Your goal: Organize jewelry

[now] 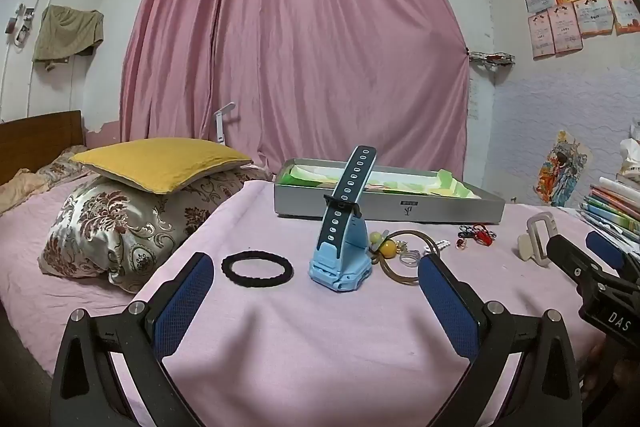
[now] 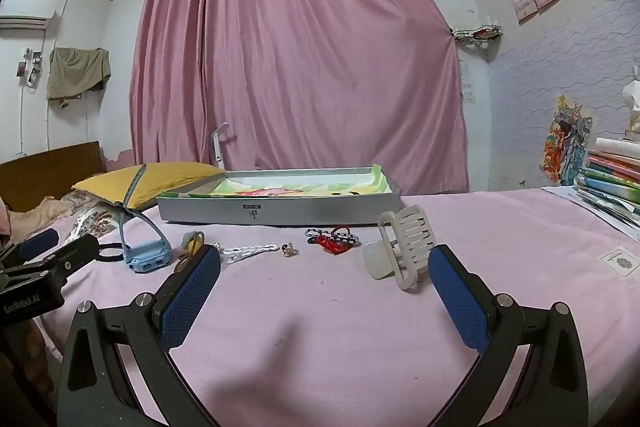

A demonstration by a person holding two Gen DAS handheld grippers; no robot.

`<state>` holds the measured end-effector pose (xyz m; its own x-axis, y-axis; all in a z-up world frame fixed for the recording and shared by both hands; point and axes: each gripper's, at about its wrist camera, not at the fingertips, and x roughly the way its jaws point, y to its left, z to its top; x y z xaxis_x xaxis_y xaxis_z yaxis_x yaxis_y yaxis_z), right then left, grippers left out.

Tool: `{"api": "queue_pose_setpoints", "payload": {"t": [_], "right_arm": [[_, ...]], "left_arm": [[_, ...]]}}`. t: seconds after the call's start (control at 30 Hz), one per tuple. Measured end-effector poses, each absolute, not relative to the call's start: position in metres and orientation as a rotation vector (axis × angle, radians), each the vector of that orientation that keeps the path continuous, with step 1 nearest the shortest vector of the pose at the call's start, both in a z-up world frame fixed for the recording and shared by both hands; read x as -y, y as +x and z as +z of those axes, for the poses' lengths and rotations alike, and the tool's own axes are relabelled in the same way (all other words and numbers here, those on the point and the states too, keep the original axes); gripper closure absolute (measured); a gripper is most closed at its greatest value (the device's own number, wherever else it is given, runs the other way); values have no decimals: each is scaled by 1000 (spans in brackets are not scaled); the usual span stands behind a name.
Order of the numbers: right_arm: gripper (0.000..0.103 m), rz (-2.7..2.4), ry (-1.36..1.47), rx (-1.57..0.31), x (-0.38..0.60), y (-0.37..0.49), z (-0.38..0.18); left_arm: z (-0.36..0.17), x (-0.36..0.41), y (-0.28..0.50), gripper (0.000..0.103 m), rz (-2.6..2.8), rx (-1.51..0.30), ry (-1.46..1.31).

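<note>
Gaping wide, both claws, left (image 1: 314, 285) and right (image 2: 324, 273), hold nothing.

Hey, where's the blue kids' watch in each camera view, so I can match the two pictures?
Left wrist view: blue watch stands at centre, just ahead of the open fingers, strap pointing up.
Right wrist view: same watch sits far left, beside the other gripper.
Shared landmark: the grey tray behind it in both.

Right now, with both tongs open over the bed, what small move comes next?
Probably ease the right tongs forward around the white hair claw: it sits nearest, just ahead between the open pads, and the grey box behind looks free of jewelry.
</note>
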<state>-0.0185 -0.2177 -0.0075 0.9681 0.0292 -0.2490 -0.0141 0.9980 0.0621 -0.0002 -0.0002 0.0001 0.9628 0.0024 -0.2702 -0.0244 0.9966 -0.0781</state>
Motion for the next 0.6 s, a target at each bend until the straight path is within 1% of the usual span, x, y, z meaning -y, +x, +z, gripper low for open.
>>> {"api": "queue_pose_setpoints", "payload": {"t": [0.6], "right_arm": [[1, 22, 57, -254, 218, -18, -8]], "left_arm": [[-1, 2, 2, 1, 4, -289, -94]]}}
